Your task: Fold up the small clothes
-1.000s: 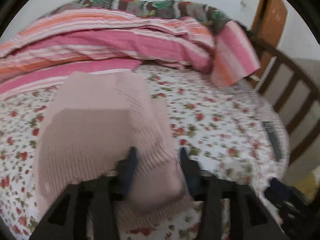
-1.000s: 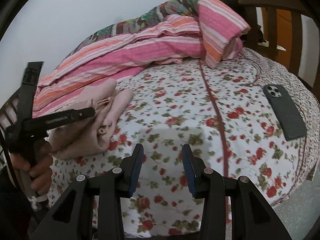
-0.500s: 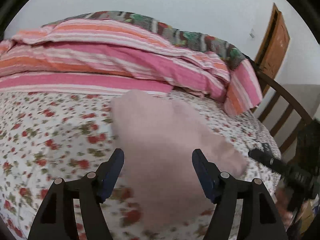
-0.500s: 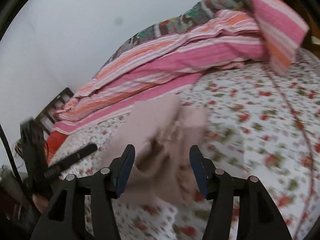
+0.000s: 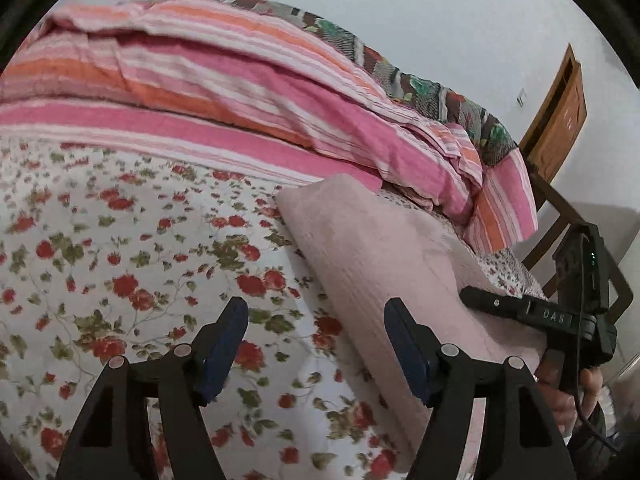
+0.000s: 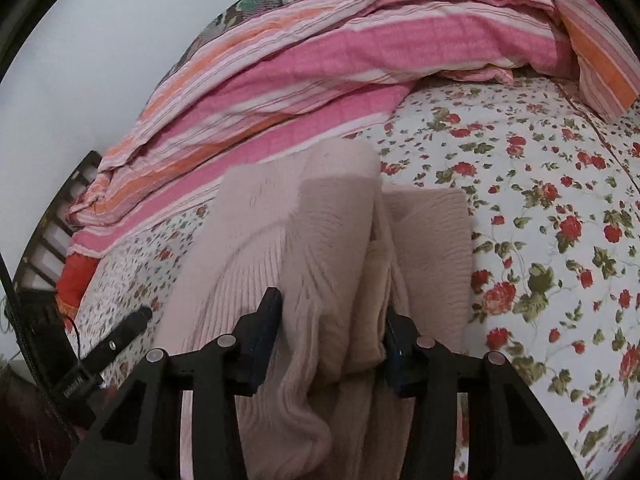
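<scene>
Partly hidden: the lower end of the pale pink knit sweater [image 6: 320, 248] runs under the right gripper's [image 6: 330, 332] black frame and out of the bottom of the right wrist view, so its full shape cannot be made out.
Cut off: the striped pink and orange blanket [image 5: 248, 92] is cropped by the round edge of both views; the wooden bed rail [image 5: 560, 216] shows only in pieces.
Hard to make out: whether the right pads press the knit or only flank it; the fabric bulges up between them and hides the contact.
Right gripper: at a middling width with a thick bunched fold of the sweater between its jaws, which have just been closing; tilted steeply down over the garment.
Left gripper [image 5: 316, 344]: jaws set wide with only the floral bedsheet [image 5: 120, 264] between them; its right pad sits just beside the sweater's edge, and the frame tilts down toward the bed.
Sweater's place: lying on the floral sheet, its far end touching the blanket's edge, in several loose folds.
Hand [image 5: 580, 392]: a person's fingers wrap the right gripper's handle at the lower right of the left wrist view, mostly behind the black body and a cable.
Left device seen from the right: only one black finger and a dark strap at the left edge.
</scene>
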A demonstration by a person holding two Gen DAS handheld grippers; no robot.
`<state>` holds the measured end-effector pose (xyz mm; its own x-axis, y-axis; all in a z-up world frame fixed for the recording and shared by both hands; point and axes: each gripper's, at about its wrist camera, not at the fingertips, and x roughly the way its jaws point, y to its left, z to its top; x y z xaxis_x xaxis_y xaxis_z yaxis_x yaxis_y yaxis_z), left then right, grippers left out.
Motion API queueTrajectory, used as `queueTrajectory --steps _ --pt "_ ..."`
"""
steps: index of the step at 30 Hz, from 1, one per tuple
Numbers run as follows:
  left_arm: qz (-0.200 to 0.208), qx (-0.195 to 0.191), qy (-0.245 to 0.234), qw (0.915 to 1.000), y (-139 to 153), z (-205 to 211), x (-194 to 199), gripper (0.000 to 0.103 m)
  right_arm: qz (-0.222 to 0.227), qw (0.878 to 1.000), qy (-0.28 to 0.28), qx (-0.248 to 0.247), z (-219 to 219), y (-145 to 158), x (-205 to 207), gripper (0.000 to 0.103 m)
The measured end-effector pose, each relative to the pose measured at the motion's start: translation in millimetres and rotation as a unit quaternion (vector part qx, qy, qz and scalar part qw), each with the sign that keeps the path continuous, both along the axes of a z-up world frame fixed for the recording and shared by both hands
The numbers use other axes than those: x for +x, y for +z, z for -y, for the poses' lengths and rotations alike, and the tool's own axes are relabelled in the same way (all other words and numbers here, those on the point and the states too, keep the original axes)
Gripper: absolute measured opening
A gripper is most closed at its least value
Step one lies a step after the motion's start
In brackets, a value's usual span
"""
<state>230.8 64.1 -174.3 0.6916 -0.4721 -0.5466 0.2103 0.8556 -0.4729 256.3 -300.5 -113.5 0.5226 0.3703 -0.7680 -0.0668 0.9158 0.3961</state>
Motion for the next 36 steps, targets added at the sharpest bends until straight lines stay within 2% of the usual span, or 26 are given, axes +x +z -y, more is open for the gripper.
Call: queueTrajectory --steps 3,5,8,10,12,14,16,18,19,20,22,24,28,30,33,34,36 --pt "-0.010 -0.026 -0.004 0.9996 -10.5 -7.5 -0.2 0.069 0.003 1.000 0.016 -0.016 -7.5 4.2 4.8 0.024" --pt "-0.012 -0.038 -0.008 0.9992 -11.2 -8.9 1.7 0.069 0.032 0.998 0.036 -0.046 -19.7 15.8 1.4 0.021" --pt "-0.003 -0.039 -0.009 0.9992 -9.1 -8.2 -0.4 0.069 0.108 0.987 0.075 -0.090 -45.3 45.6 -17.5 0.019" --pt "0.000 -0.038 -0.010 0.9992 -8.4 -6.6 -1.8 0.069 0.177 0.977 0.085 -0.088 -52.4 71.5 -37.4 0.019" --pt "0.001 -0.033 -0.009 0.9994 -8.6 -5.8 -2.3 0.069 0.219 0.970 0.070 -0.078 -46.7 87.5 -53.0 0.018" --pt "-0.001 -0.035 -0.009 0.9994 -9.4 -5.9 -2.1 0.069 0.233 0.968 0.042 -0.083 -33.8 89.2 -64.0 0.018" --pt "-0.005 -0.041 -0.010 0.9991 -9.4 -6.5 -1.0 0.069 0.201 0.974 0.020 -0.098 -16.4 70.7 -65.3 0.019" --pt "-0.007 -0.046 -0.012 0.9988 -9.3 -6.9 0.2 0.069 0.138 0.985 -0.006 -0.104 2.9 40.8 -58.1 0.019" --pt "-0.008 -0.045 -0.013 0.9989 -9.0 -6.0 0.7 0.069 0.093 0.990 -0.020 -0.108 15.1 17.5 -53.7 0.020" --pt "-0.009 -0.043 -0.013 0.9990 -9.1 -5.5 1.2 0.069 0.078 0.991 -0.025 -0.107 20.9 6.7 -54.9 0.021" --pt "-0.008 -0.040 -0.013 0.9991 -8.6 -4.4 0.3 0.069 0.084 0.992 -0.041 -0.090 33.7 -0.9 -64.5 0.028" --pt "-0.006 -0.036 -0.015 0.9992 -7.4 -3.2 0.0 0.069 0.082 0.991 -0.041 -0.100 33.8 3.0 -65.1 0.047" --pt "-0.006 -0.035 -0.014 0.9993 -6.5 -3.7 0.3 0.069 0.060 0.995 -0.045 -0.071 39.4 0.2 -54.2 0.054" --pt "-0.005 -0.039 -0.014 0.9991 -5.7 -5.0 -0.5 0.069 0.045 0.996 -0.055 -0.048 42.4 -5.2 -46.2 0.065" --pt "-0.003 -0.042 -0.013 0.9990 -5.1 -7.4 -0.8 0.069 0.007 0.998 -0.063 0.017 53.7 -22.2 -31.6 0.076" --pt "-0.003 -0.043 -0.013 0.9990 -4.8 -8.2 -0.7 0.069 -0.001 0.998 -0.062 0.034 57.3 -26.8 -27.0 0.077" --pt "-0.002 -0.043 -0.013 0.9990 -4.4 -8.9 -1.3 0.069 -0.003 0.998 -0.057 0.034 55.7 -28.4 -24.1 0.079"
